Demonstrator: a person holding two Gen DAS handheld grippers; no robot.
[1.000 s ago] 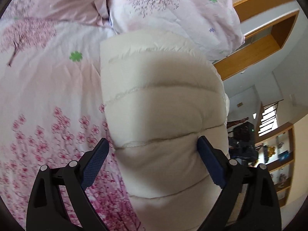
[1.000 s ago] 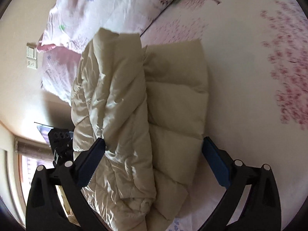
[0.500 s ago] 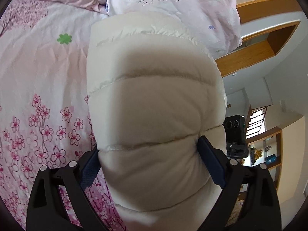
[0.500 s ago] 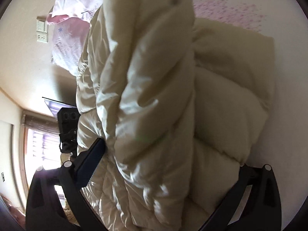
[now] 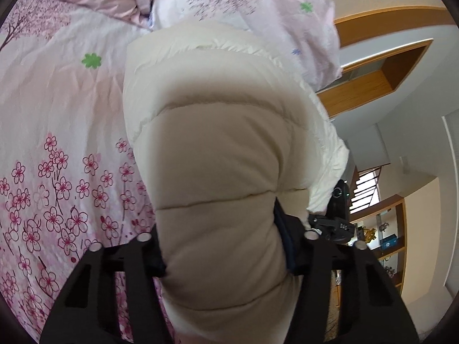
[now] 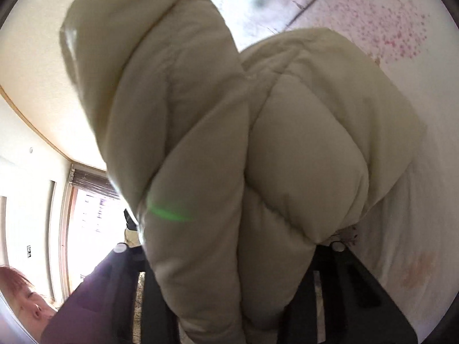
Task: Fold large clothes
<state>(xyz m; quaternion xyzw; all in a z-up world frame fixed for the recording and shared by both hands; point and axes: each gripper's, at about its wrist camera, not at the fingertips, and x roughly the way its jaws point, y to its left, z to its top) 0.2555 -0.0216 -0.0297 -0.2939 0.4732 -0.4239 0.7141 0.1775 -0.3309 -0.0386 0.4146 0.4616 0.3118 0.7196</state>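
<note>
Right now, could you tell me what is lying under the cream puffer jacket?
The puffer jacket lies on a pink floral bedsheet, with a matching pillow behind it. What is directly under the jacket is covered; only sheet shows around its edges.

Black left tongs (image 5: pixel 221 246) showing silver screw heads and dark blue pads, matching black right tongs (image 6: pixel 229 258), purple sleeve (image 6: pixel 94 295) showing lower left

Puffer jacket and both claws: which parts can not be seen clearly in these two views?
- Left wrist view: the cream puffer jacket bulges over the closing left claw; one blue pad only peeks out.
- Right wrist view: the jacket covers the closing right claw; no pads show.
- Jacket's full shape: cut off by the lower edges.
- Bedsheet: blurred in the right view.
</note>
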